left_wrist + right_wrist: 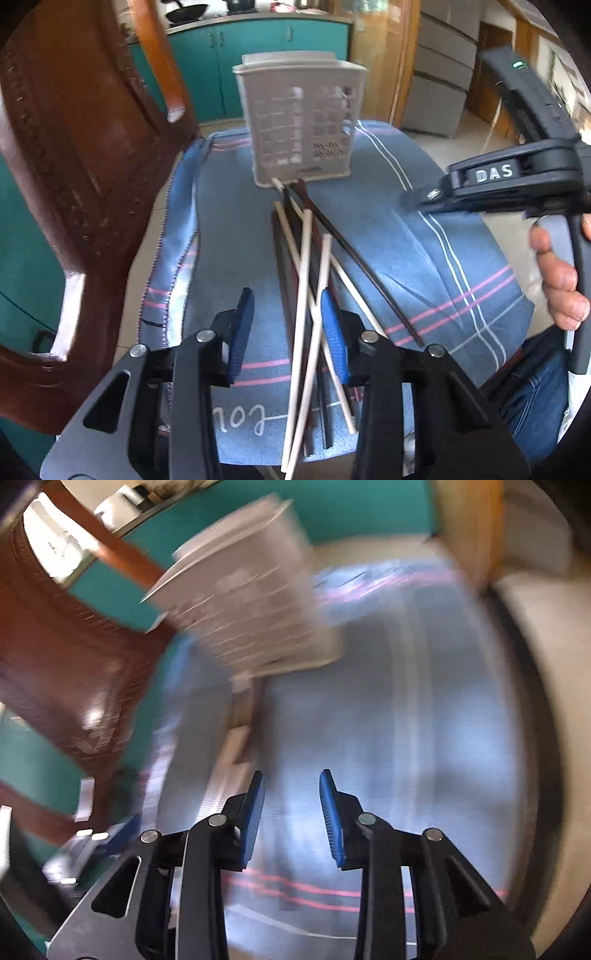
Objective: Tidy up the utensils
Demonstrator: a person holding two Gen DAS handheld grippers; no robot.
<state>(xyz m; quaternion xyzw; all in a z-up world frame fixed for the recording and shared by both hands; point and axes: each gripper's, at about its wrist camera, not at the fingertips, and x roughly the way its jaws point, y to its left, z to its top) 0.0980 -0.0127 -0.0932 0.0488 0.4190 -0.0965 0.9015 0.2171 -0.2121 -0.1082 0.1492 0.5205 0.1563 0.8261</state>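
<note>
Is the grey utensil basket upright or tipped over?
Upright: the grey utensil basket stands on its base on the blue cloth, rim up.

On my right gripper (421,201): raised letters "DAS".
On my blue striped cloth (424,258): white script seen upside down, not readable in full.

A loose, crossed heap of pale wooden and dark chopsticks (306,280) lies flat on the striped cloth, running under the left claw (286,328), just ahead of its tips. Beyond them stands an upright grey perforated utensil holder (301,125), touching their far ends.
</note>
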